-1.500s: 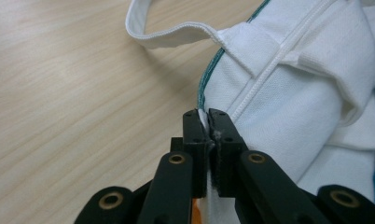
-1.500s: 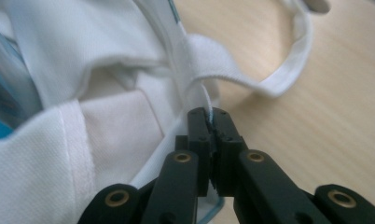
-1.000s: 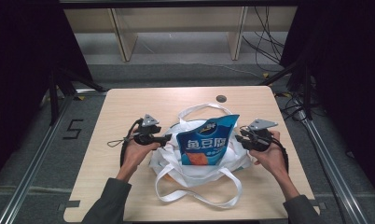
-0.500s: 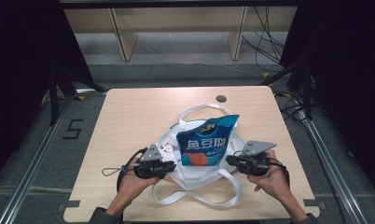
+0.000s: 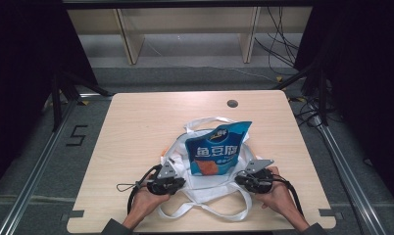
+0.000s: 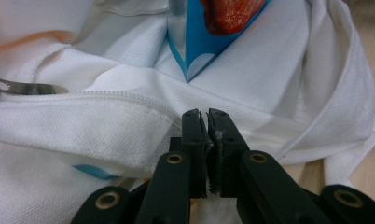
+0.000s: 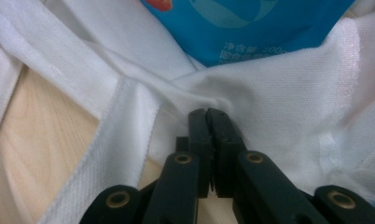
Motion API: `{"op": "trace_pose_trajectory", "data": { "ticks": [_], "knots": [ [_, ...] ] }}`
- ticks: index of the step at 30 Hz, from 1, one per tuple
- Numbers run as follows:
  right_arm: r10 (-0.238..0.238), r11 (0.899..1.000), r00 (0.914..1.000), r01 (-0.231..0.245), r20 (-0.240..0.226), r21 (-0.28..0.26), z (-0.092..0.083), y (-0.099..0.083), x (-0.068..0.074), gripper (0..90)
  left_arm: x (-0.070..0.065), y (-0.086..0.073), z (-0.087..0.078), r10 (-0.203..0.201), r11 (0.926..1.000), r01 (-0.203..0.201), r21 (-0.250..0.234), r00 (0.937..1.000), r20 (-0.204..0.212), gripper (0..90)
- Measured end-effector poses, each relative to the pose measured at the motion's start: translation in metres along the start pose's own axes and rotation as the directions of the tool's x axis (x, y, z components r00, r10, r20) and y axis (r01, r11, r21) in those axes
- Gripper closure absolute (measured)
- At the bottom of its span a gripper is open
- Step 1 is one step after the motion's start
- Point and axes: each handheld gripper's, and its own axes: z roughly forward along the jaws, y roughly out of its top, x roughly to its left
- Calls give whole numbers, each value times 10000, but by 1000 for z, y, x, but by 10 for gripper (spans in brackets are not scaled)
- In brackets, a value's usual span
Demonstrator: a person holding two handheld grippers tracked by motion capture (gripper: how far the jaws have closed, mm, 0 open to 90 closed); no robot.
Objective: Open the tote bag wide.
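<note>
On the light wooden table [image 5: 136, 127], the left gripper [image 5: 178, 183] has its 2 black jaws pinched together on the white fabric tote bag [image 5: 209, 183], in whose mouth a blue printed snack pouch [image 5: 217, 154] stands, and the right gripper [image 5: 241, 178] clamps the bag's opposite edge likewise.

Held the left gripper [image 5: 181, 182] and right gripper [image 5: 238, 179] low near the table's front edge, tips pointed inward toward each other, jaws pressed together on both.
</note>
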Motion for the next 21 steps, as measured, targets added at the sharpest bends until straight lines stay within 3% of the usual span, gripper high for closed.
{"op": "trace_pose_trajectory", "data": {
  "ticks": [1, 3, 6, 7, 9, 10, 11, 12, 13, 14, 16, 17, 19, 21],
  "knots": [
    [-94, 9999, 10000, 95, -10, 121, -2, 1, -1, 887, 2, 1, -2, -2, 10000, 2, -14, 10000, -1, 842],
    [38, 9995, 9999, -42, -116, -322, -4, 3, -2, 850, 4, 6, -9, -406, 9969, 416, -666, 9990, 159, 801],
    [130, 9921, 9998, -106, 181, -1253, -24, 12, -7, 846, 9, 20, -29, -552, 9842, 495, -1698, 9981, -289, 757],
    [25, 9828, 9987, 69, 506, -1844, -33, 19, -12, 852, 15, 25, -34, -476, 9807, 371, -1918, 9976, -508, 753],
    [48, 9801, 9974, 97, 720, -1985, -33, 22, -15, 850, 28, 32, -37, -897, 9731, 677, -2201, 9917, -915, 754],
    [341, 9827, 9973, -217, 644, -1840, -30, 24, -17, 844, 36, 33, -36, -783, 9759, 509, -2124, 9893, -1227, 756],
    [229, 9849, 9972, -104, 705, -1729, -25, 24, -22, 844, 43, 33, -32, -769, 9806, 450, -1908, 9836, -1634, 756],
    [428, 9886, 9957, -303, 826, -1472, -18, 23, -24, 847, 52, 32, -28, -528, 9893, 241, -1441, 9787, -1985, 756],
    [190, 9944, 9935, -71, 1119, -1057, -12, 21, -29, 852, 60, 28, -21, -808, 9869, 528, -1524, 9796, -1838, 771],
    [218, 9977, 9915, -134, 1282, -662, -4, 17, -33, 868, 67, 25, -13, -1122, 9849, 877, -1493, 9800, -1644, 788],
    [247, 9997, 9900, -241, 1392, -58, 9, 7, -40, 879, 75, 19, 2, -946, 9919, 789, -995, 9819, -1639, 819],
    [413, 9991, 9926, -405, 1144, -90, 11, 4, -43, 882, 76, 18, 10, -1029, 9924, 898, -839, 9805, -1673, 822],
    [594, 9979, 9909, -557, 1204, -334, 14, 3, -43, 887, 77, 19, 18, -716, 9956, 592, -721, 9804, -1835, 852],
    [353, 9991, 9896, -315, 1397, -295, 15, 4, -41, 890, 76, 21, 20, -649, 9973, 569, -468, 9796, -1904, 867]
  ]
}}
